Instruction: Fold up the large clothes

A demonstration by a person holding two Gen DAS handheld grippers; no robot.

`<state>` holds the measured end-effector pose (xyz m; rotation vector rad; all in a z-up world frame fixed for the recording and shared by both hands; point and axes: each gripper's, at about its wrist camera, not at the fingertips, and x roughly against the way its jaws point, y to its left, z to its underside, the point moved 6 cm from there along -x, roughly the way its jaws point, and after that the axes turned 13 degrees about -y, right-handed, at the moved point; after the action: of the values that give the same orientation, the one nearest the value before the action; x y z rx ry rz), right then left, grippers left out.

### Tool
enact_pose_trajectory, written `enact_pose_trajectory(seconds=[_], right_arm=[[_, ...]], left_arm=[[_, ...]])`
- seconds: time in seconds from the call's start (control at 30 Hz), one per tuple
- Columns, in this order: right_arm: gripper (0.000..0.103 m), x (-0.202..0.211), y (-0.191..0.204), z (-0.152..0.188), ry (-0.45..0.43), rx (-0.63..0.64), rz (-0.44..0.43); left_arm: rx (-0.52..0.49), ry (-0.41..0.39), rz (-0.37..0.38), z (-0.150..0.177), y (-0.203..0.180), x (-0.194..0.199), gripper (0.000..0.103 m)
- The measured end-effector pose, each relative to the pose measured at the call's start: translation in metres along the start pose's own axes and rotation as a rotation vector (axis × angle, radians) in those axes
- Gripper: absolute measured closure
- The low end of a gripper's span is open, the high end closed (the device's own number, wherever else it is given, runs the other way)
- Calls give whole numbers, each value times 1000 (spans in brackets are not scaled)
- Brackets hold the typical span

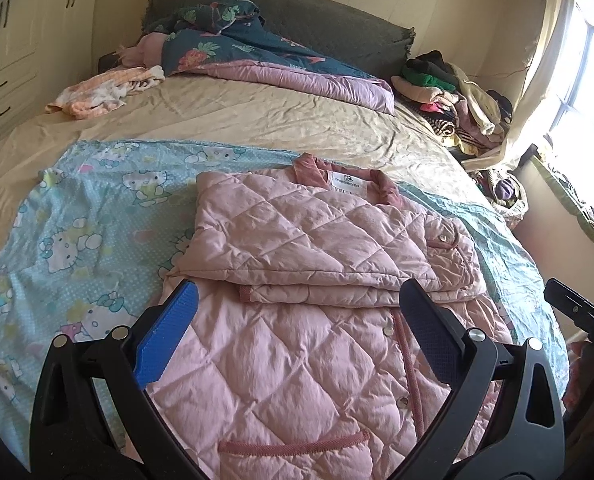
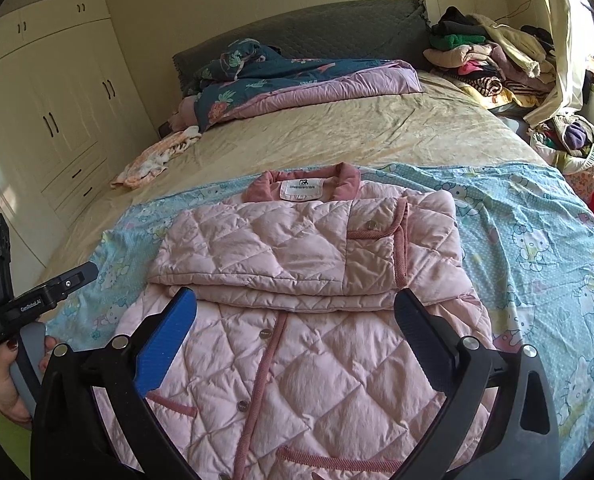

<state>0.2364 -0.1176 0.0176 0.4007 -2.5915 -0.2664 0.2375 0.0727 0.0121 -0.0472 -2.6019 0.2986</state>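
Observation:
A pink quilted jacket [image 1: 309, 248] [image 2: 297, 264] lies front-up on a blue cartoon-print sheet [image 1: 77, 224] [image 2: 537, 240], collar and white label at the far end. Both sleeves are folded across its chest, making a thick band. My left gripper [image 1: 299, 300] hovers open above the jacket's lower half, fingers apart and empty. My right gripper [image 2: 295, 304] is open too, over the same lower part, holding nothing. In the right wrist view a hand [image 2: 9, 376] holds the other gripper's handle at the left edge.
The sheet lies on a beige bed [image 1: 237, 116] [image 2: 337, 128]. A dark floral quilt [image 1: 257, 48] and a small peach cloth [image 1: 101, 92] lie near the headboard. A clothes pile [image 2: 493, 56] sits at the far right. White wardrobes [image 2: 49, 100] line the left wall.

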Motion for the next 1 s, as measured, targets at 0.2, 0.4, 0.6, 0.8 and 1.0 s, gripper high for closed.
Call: enact_pose_trajectory(seconds=[0.2, 0.4, 0.6, 0.8, 1.0], right_arm=[[4, 24, 4, -5, -29, 5, -5], [4, 46, 8, -5, -51, 19, -12], [4, 66, 8, 0, -66, 23, -13], [4, 78, 8, 9, -69, 24, -9], [4, 89, 7, 21, -71, 29, 8]], left_arm=[[-4, -21, 10, -3, -3, 15, 8], [-10, -33, 9, -2, -3, 26, 8], [-18, -40, 12, 5, -4, 38, 8], [-25, -38, 10, 16, -1, 47, 8], [-26, -37, 12, 28, 0, 57, 8]])
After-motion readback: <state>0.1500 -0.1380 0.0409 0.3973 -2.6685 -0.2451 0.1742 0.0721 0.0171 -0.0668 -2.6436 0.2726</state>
